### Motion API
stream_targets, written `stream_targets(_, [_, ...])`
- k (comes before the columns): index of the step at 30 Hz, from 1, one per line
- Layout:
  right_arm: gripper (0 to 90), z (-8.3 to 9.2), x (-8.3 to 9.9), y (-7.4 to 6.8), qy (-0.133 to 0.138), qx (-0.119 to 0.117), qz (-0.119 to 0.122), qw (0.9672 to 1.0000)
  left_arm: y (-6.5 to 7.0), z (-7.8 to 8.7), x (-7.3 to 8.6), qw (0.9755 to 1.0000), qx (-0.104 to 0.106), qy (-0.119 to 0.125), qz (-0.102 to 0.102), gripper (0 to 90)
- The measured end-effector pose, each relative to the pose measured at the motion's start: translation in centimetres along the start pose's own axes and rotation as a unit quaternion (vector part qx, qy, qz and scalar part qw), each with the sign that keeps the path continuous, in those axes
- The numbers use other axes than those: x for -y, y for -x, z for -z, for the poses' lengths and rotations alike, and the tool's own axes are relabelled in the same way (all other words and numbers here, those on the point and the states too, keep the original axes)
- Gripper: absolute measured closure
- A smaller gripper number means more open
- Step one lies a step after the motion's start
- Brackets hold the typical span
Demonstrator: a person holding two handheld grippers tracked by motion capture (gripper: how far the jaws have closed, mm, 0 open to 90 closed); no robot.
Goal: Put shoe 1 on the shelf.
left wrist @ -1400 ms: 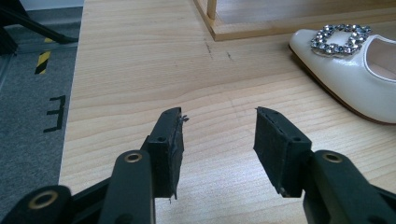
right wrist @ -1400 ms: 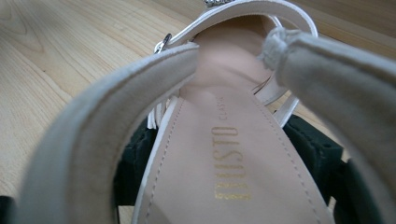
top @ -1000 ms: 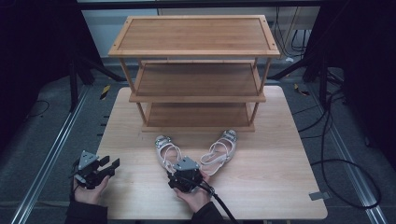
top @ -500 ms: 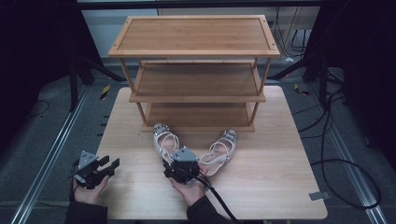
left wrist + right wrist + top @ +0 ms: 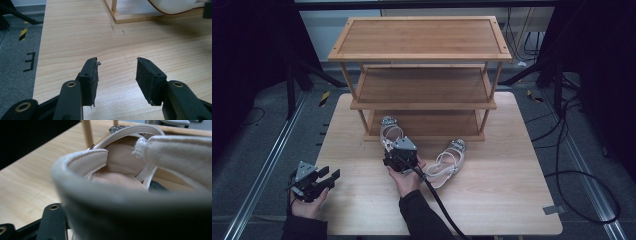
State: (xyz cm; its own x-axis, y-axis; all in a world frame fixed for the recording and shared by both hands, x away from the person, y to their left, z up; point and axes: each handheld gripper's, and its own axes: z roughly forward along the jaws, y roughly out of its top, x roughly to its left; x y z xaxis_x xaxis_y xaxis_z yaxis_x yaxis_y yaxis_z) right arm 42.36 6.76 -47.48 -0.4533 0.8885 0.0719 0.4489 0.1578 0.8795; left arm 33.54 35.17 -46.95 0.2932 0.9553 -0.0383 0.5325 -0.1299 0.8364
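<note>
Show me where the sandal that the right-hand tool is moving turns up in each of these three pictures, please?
High view: the held sandal lies at the centre, its toe at the rack's bottom shelf, its heel under the right gripper.
Left gripper view: its pale sole crosses the top right corner.
Right gripper view: its heel strap looms blurred up close.
Shared landmark: the wooden rack's leg, beside the sandal in all three.

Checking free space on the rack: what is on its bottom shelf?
A sandal's toe reaches over the front edge of the bottom shelf of the rack. The rest looks bare; the middle shelf covers its back.
</note>
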Motion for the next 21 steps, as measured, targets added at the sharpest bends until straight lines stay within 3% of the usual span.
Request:
stream_targets(9, [37.6,-2.3,-1.2,1.4,0.007,0.032,-0.026,0.9991,0.0,0.0,0.0,1.0000,0.002,-0.001,-0.002,51.0])
stream_targets(21, [37.6,-4.4,-1.8,5.2,0.007,0.097,-0.051,0.9939,0.0,-0.1,0.0,1.0000,0.000,-0.002,-0.003,51.1])
